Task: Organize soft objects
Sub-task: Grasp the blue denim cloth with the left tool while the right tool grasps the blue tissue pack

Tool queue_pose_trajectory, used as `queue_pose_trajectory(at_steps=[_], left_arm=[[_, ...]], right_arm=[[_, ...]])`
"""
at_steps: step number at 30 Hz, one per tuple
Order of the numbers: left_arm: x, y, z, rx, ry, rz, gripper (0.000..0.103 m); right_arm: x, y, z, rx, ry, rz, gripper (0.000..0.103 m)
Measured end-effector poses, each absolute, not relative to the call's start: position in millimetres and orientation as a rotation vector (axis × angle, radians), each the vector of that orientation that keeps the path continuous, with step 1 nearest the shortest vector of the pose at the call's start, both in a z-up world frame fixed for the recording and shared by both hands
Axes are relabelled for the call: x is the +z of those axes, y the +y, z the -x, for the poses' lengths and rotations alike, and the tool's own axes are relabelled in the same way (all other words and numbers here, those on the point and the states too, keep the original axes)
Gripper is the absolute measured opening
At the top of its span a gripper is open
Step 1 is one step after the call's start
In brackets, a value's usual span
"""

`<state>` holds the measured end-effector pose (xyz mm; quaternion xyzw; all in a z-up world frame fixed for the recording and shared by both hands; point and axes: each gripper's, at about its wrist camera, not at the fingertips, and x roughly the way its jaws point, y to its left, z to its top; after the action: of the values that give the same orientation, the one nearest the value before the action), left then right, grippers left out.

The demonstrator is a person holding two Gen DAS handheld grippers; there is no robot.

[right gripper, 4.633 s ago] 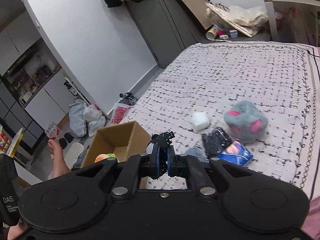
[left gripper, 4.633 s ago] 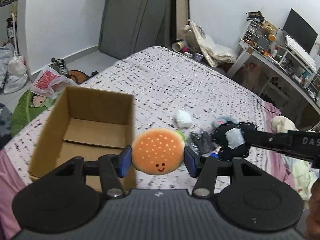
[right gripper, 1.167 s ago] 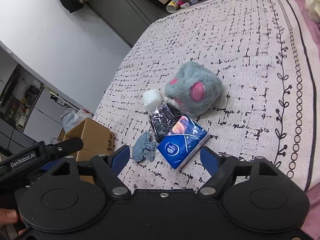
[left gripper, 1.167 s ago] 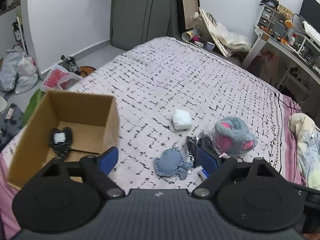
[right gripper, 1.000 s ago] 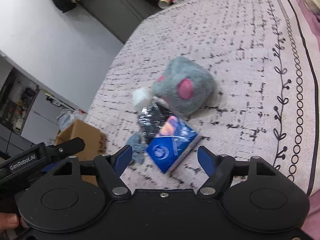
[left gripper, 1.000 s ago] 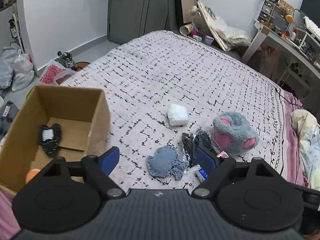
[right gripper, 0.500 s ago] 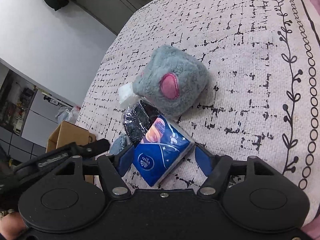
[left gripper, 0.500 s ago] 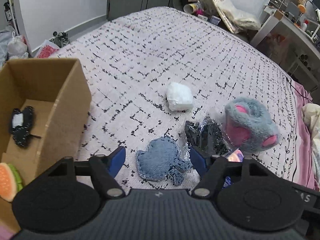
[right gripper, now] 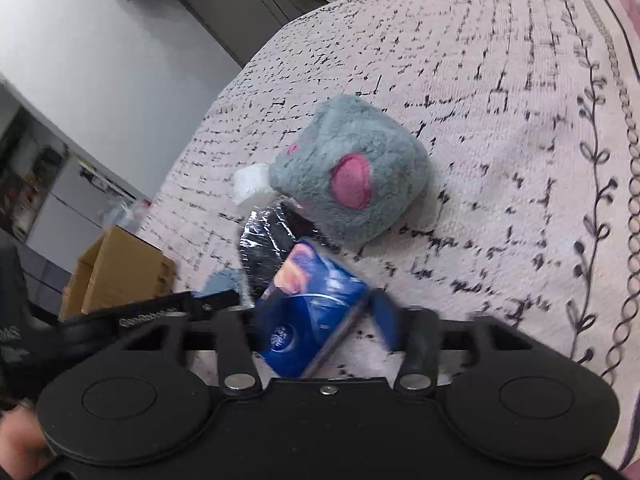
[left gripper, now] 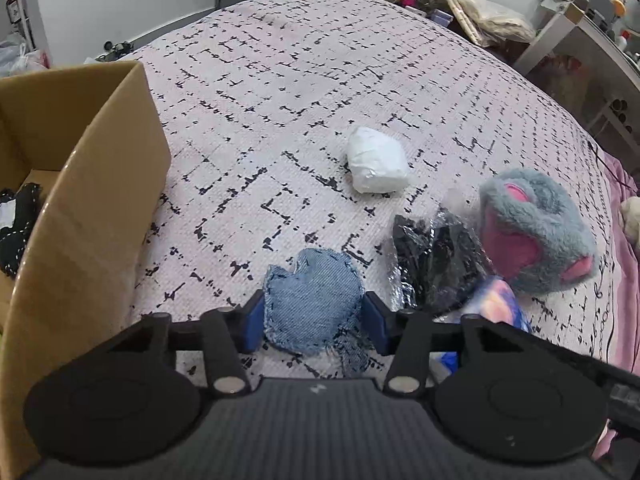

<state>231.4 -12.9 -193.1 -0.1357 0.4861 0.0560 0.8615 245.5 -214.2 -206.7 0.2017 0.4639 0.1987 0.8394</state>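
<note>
Soft objects lie scattered on your patterned bedspread. At far left the cardboard box holds a black pouch. Your left gripper has its blue pads pressed against both sides of the denim patch, gripping it on the bed. Beyond it sits the white bundle, then the black item in clear wrap, touching the grey plush with pink patches. Your right gripper straddles the blue tissue pack; blur hides whether the fingers touch it. "GenRobot" reads on the left tool's arm.
</note>
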Motion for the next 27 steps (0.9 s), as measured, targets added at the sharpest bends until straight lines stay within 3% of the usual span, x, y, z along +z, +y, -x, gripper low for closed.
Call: queue_pose_trajectory(at_steps=[2, 11, 27], left_arm=[[-191, -13, -229, 0.112, 1.015, 0.283, 0.035], [-172, -14, -212, 0.061, 0.975, 0.278, 0.017], [-123, -9, -176, -0.036, 0.863, 0.295, 0.015]], right_arm=[[-209, -221, -248, 0.431, 0.988, -0.478, 0.03], [-199, -221, -239, 0.431, 0.969, -0.448, 0.024], [-161, -227, -209, 0.423, 0.878, -0.438, 0.021]])
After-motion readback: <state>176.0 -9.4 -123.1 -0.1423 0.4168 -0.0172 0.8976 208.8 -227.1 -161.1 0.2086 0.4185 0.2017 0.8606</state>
